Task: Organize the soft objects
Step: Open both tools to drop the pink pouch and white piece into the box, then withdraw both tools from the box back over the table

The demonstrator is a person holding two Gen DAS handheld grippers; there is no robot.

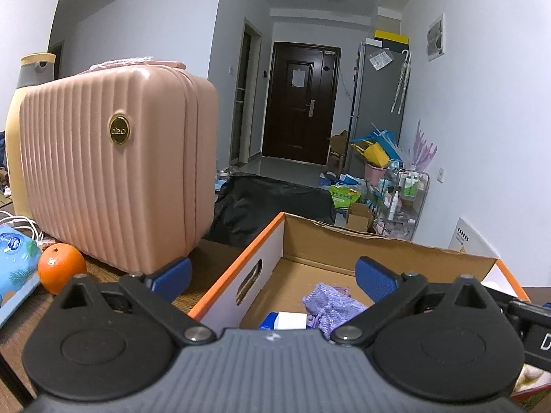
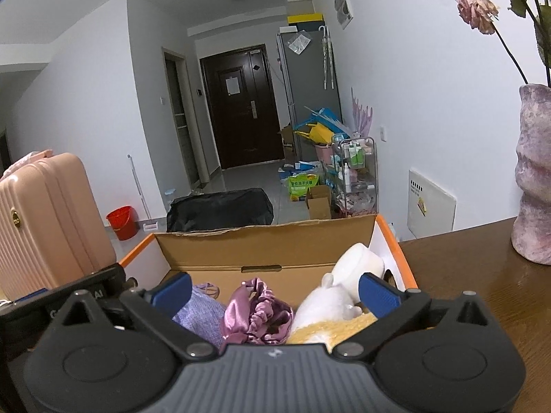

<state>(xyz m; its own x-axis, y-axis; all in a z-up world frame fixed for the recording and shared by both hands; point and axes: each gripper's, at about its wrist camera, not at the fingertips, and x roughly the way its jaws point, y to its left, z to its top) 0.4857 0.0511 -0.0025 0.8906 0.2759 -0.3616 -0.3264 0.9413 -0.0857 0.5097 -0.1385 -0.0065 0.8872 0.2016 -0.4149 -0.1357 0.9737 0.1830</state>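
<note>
An orange-rimmed cardboard box (image 1: 344, 241) stands on the wooden table and also shows in the right wrist view (image 2: 261, 244). In it lie a lilac knitted cloth (image 1: 330, 304), seen again in the right wrist view (image 2: 203, 313), a purple satin scrunchie (image 2: 258, 313), a white plush toy (image 2: 344, 282) and a yellow fuzzy item (image 2: 330, 330). A small blue-and-white pack (image 1: 286, 320) lies beside the cloth. My left gripper (image 1: 273, 277) is open and empty over the box's left wall. My right gripper (image 2: 273, 289) is open and empty above the box contents.
A pink ribbed suitcase (image 1: 117, 172) stands on the table left of the box. An orange (image 1: 61, 273) and a blue tissue pack (image 1: 15, 268) lie at the far left. A purple vase (image 2: 535, 179) with dried roses stands at the right. Floor clutter lies beyond the table.
</note>
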